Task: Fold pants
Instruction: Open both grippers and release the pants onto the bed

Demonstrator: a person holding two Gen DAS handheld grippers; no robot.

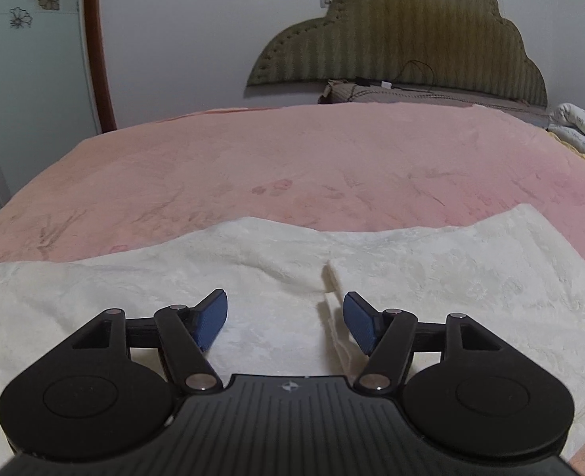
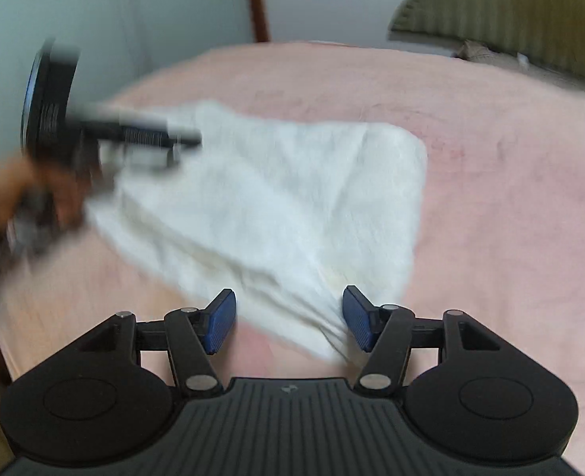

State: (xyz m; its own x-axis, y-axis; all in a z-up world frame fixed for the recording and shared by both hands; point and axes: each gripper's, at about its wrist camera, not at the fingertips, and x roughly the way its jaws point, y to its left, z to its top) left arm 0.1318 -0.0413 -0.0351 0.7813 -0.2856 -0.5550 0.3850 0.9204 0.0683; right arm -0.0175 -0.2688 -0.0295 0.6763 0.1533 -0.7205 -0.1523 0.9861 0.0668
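We are holding both the left claw (image 1: 285, 319) and the right claw (image 2: 289, 318) apart over the white pants (image 2: 276, 198) lying part-folded on the bed (image 2: 490, 139); grabbing one layer risks undoing the fold.

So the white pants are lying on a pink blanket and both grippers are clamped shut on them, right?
Not quite. The white pants do lie on the pink blanket, but both wrist views show the left gripper and right gripper open, holding nothing.
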